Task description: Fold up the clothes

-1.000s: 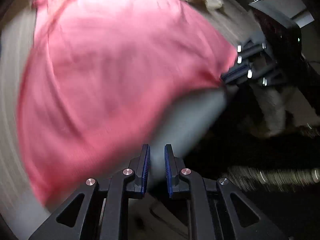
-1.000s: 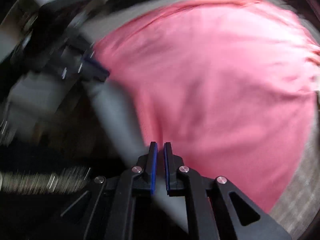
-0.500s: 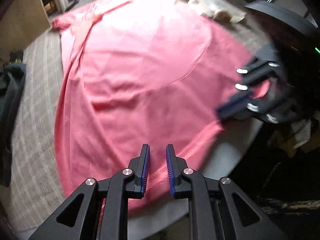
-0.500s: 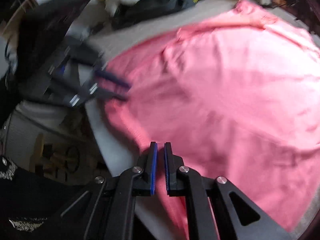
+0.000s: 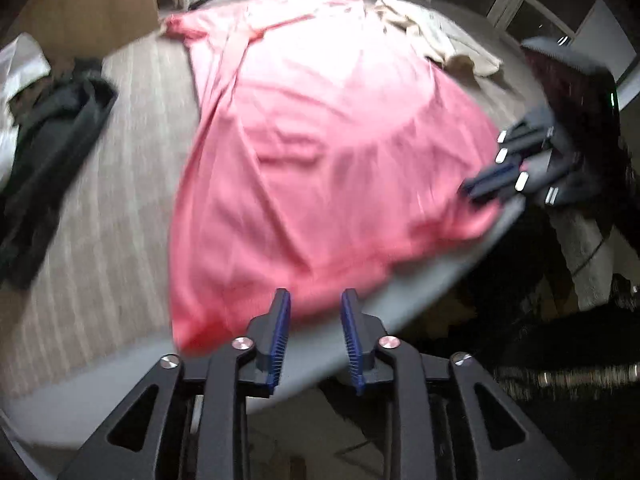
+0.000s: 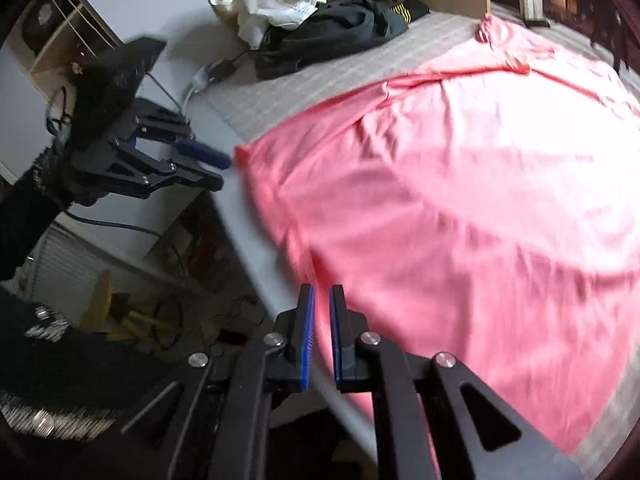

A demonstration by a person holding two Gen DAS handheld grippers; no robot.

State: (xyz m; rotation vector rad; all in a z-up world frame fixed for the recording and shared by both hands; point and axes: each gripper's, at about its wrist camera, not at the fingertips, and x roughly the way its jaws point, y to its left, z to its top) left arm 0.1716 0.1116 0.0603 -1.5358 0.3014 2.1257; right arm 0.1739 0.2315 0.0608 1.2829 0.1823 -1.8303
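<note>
Looking down on a pink garment [image 5: 320, 152] spread nearly flat over the striped bed cover [image 5: 100, 220], with the narrow end at 12 o'clock in the left wrist view and the wide hem down at 6, right at the mattress edge.

Holding the left gripper [image 5: 314, 300] parted by a clear gap, with nothing between the blue pads and the hem just ahead of the tips. Showing only a thin slit on the right gripper [image 6: 322, 296], poised over the hem near the other corner. Cannot tell whether a thin layer of cloth sits in that slit.

Judging the risks:
- Closing the left side now could easily miss. With the hem this close to the drop-off, a shallow bite would catch one thread-thin edge or only air.
- Lifting with one corner pinched and the other free would likely drag the cloth askew and bunch the creases already running toward 4 o'clock in the left wrist view.
- Pulling back toward 6 o'clock risks sliding the slippery-looking fabric off the bed altogether.
- Folding toward 12 o'clock could sweep the hem over the beige garment [image 5: 440, 36] at 1 o'clock, or snag the dark clothing [image 5: 52, 128] heaped at 9.
- Grabbing too deep might also pinch the bed cover along with the hem.
</note>
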